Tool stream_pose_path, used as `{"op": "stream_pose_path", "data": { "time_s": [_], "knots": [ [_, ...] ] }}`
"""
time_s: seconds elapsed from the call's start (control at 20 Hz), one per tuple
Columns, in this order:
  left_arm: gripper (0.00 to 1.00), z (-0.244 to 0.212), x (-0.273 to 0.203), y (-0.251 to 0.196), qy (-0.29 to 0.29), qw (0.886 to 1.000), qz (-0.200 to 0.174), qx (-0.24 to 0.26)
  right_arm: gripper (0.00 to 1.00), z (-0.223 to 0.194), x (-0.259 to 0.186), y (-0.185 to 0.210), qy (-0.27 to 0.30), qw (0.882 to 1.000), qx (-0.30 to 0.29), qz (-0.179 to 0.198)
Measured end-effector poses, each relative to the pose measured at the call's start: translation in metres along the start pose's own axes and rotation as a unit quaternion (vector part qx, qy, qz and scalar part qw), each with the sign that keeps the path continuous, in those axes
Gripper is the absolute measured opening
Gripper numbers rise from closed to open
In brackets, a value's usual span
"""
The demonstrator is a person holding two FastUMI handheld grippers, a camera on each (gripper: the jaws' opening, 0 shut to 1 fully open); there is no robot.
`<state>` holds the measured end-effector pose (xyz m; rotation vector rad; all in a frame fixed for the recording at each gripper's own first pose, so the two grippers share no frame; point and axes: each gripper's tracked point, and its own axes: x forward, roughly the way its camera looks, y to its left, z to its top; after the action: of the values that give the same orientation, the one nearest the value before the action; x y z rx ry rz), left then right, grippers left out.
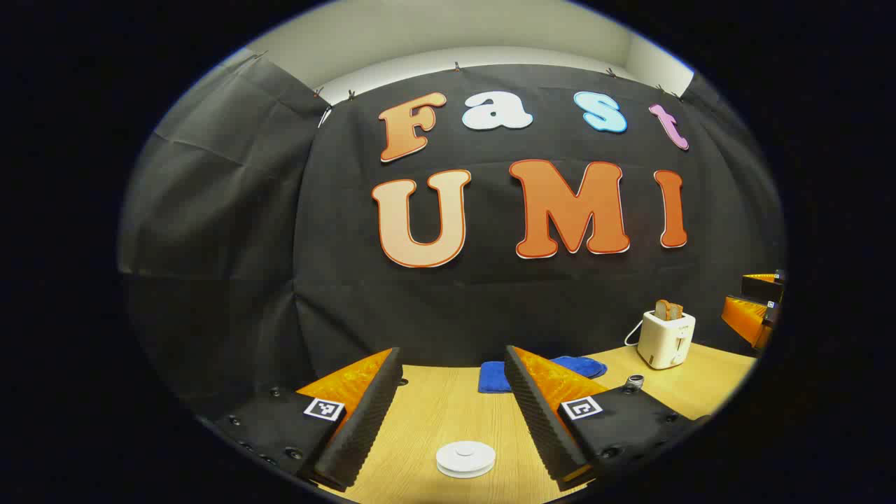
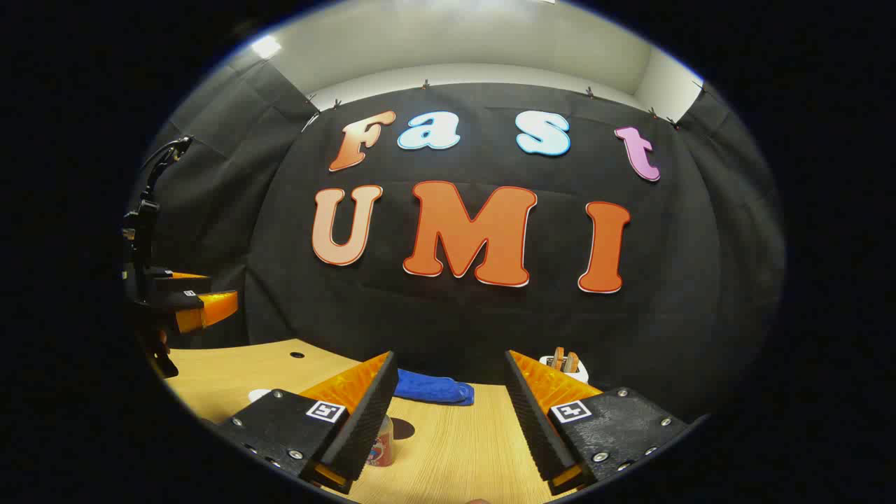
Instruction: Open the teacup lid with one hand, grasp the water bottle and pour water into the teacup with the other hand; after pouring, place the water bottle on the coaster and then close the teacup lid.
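Left gripper view: the left gripper hangs above the wooden table, its ridged fingers spread wide with nothing between them. Directly below the gap sits a round white disc, most likely the teacup lid with the cup hidden beneath it, though it could be the coaster; the pictures do not settle it. The stance suggests a gripper lined up to come down on that disc. Farther back lie a folded blue cloth and, to the right, a white toaster with two slices of bread standing in its slots. A small metal cap-like object peeks over the right finger. The right gripper shows at the far right edge, level with the toaster.

Right gripper view: the right gripper is likewise parted and empty, held low over the table. Beside its left finger stands a small container with a red label, probably the water bottle, largely masked by the finger; its contents cannot be made out. The bottle stands just left of the gap, so the gripper seems poised for a grasp not yet made. The blue cloth and toaster lie beyond. The left gripper shows at the far left.
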<state>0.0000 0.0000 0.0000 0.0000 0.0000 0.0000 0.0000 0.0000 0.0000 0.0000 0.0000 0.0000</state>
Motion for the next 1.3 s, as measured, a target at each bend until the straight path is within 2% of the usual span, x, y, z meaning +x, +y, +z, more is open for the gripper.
{"op": "stream_pose_path", "data": {
  "time_s": [0.05, 0.2, 0.25, 0.3, 0.35, 0.45, 0.7, 0.75, 0.9, 1.0, 1.05, 1.1, 1.3],
  "knots": [
    [1.0, -0.001, 0.001, 0.0, 0.001, 1.0, 0.0, 0.0, 0.91, 0.002, 0.001, 0.002, -0.002, 1.0, -0.002, 0.001],
    [0.97, -0.003, 0.001, -0.001, 0.006, 1.0, -0.001, 0.001, 0.91, 0.003, 0.001, 0.008, -0.001, 1.0, 0.002, 0.012],
    [0.92, -0.003, 0.001, -0.003, 0.007, 1.0, -0.005, -0.002, 0.91, 0.004, 0.001, 0.009, -0.001, 1.0, 0.004, 0.014],
    [0.97, -0.003, 0.0, -0.006, 0.009, 1.0, -0.008, -0.004, 0.91, 0.004, 0.0, 0.01, -0.002, 1.0, 0.004, 0.016],
    [0.92, -0.005, 0.001, -0.005, 0.012, 1.0, -0.007, -0.004, 0.91, 0.004, 0.0, 0.01, -0.001, 1.0, 0.004, 0.015],
    [0.97, -0.004, -0.001, -0.006, 0.011, 1.0, -0.008, -0.004, 0.91, 0.004, -0.002, 0.011, 0.0, 1.0, 0.006, 0.016],
    [0.92, -0.006, 0.002, -0.004, 0.014, 1.0, -0.004, -0.002, 0.92, 0.0, -0.001, 0.012, 0.007, 1.0, 0.012, 0.019],
    [0.96, -0.007, 0.003, -0.005, 0.016, 1.0, -0.005, 0.0, 0.92, 0.001, 0.0, 0.014, 0.008, 1.0, 0.014, 0.02],
    [0.97, -0.011, 0.004, -0.005, 0.017, 1.0, -0.006, -0.002, 0.92, -0.002, 0.003, 0.015, 0.008, 1.0, 0.017, 0.023],
    [1.0, -0.016, 0.009, -0.004, 0.021, 1.0, -0.006, -0.008, 0.92, -0.006, 0.004, 0.016, 0.011, 1.0, 0.015, 0.024],
    [0.98, -0.023, 0.011, -0.003, 0.027, 1.0, -0.006, -0.01, 0.92, -0.009, 0.006, 0.016, 0.014, 0.999, 0.016, 0.024],
    [1.0, -0.028, 0.014, -0.003, 0.033, 0.999, -0.007, -0.011, 0.92, -0.013, 0.007, 0.018, 0.018, 0.999, 0.017, 0.026],
    [0.98, -0.051, 0.019, -0.011, 0.049, 0.999, -0.02, -0.002, 0.92, -0.027, 0.011, 0.025, 0.029, 0.998, 0.026, 0.039]
  ]
}}
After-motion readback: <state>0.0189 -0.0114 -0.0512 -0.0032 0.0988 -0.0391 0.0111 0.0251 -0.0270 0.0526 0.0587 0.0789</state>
